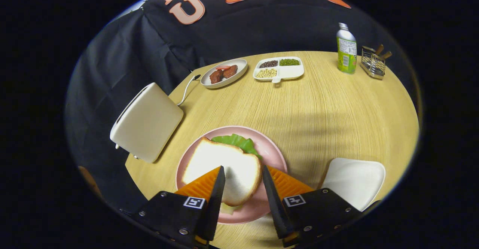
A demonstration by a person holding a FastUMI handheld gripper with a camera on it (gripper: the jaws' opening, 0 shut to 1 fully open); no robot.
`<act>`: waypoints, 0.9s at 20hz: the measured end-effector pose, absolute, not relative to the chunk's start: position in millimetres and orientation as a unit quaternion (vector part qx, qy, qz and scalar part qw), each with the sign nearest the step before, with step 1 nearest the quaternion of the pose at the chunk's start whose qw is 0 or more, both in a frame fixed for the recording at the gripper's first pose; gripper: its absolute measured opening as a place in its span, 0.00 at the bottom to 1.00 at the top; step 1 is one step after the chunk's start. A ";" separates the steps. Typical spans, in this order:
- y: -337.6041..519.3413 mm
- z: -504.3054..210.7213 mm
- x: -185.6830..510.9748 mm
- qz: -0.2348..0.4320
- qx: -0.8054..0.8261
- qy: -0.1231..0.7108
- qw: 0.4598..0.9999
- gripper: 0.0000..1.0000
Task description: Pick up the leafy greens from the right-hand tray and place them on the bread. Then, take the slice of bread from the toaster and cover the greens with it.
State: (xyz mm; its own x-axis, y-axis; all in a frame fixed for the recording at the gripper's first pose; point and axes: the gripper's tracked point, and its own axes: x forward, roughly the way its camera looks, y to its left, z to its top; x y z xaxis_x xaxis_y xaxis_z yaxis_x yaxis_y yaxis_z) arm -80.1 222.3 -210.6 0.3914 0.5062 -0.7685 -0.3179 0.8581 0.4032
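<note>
The gripper (243,176) is spread wide over the top bread slice (224,166), not squeezing it. The slice lies on the lettuce (237,142) on the pink plate (275,155), beside the toaster (148,121).

A slice of white bread (224,168) with a tan crust lies flat on a round pink plate (271,153), covering leafy greens (237,142) whose bright ruffled edge pokes out from under its far side. A pale sliver of a lower slice (229,208) shows beneath the near crust. The cream-coloured toaster (148,121) stands just beside the plate on the wooden tabletop (318,103). The white right-hand tray (355,179) sits on the plate's other side.
</note>
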 end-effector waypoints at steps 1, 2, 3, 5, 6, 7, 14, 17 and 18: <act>221.3 -207.4 -76.2 0.245 0.089 0.480 0.837 0.64; 218.8 -203.0 -69.8 0.239 0.080 0.465 0.849 0.66; 216.7 -195.8 -62.1 0.235 0.071 0.445 0.862 0.68; 214.1 -174.1 -50.8 0.226 0.063 0.399 0.887 0.71; 212.7 -163.3 -44.2 0.221 0.060 0.373 0.899 0.74; 209.6 -150.9 -39.2 0.214 0.057 0.350 0.910 0.76; 185.0 -51.8 1.1 0.157 0.049 0.170 0.972 0.85; 173.7 -15.9 9.9 0.129 0.041 0.110 0.985 0.87; 173.0 -6.9 10.2 0.124 0.040 0.092 0.987 0.87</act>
State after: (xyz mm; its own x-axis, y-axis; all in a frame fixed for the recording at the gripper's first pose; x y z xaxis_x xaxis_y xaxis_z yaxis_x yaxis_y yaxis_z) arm 10.2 173.0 -6.9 0.9523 0.2527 -0.1711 -0.2381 0.9659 0.1013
